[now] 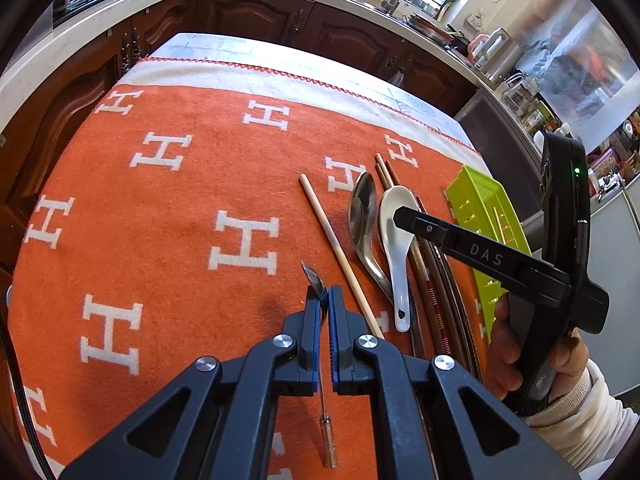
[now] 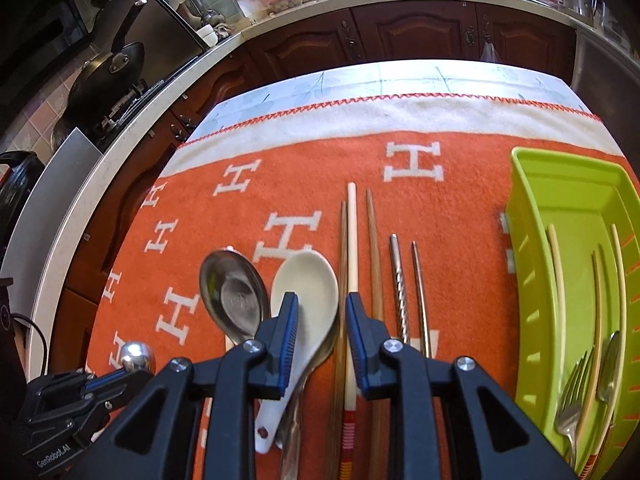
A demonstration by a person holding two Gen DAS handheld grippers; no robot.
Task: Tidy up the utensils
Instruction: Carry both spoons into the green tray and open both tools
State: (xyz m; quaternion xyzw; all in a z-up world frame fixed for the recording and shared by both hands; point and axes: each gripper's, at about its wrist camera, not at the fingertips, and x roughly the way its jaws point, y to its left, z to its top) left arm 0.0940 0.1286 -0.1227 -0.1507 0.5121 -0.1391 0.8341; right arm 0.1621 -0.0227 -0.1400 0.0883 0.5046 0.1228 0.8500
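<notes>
My left gripper (image 1: 325, 300) is shut on a small metal spoon (image 1: 314, 278) just above the orange cloth, its thin handle running back under the fingers. In the right wrist view that spoon's shiny bowl (image 2: 137, 354) pokes out of the left gripper (image 2: 116, 372). My right gripper (image 2: 322, 308) hovers open over a row of utensils. A brown chopstick (image 2: 342, 264) and a pale chopstick (image 2: 352, 248) lie in the gap between its fingers, untouched. The white ceramic spoon (image 2: 308, 284) lies under its left finger, with the steel spoon (image 2: 234, 292) beside it.
A green slotted tray (image 2: 532, 208) at the right holds a fork (image 2: 572, 396), a spoon (image 2: 608, 368) and pale chopsticks. Two metal chopsticks (image 2: 400, 288) lie beside another brown one. A lone pale chopstick (image 1: 340, 252) lies left of the spoons. Dark cabinets stand beyond the table.
</notes>
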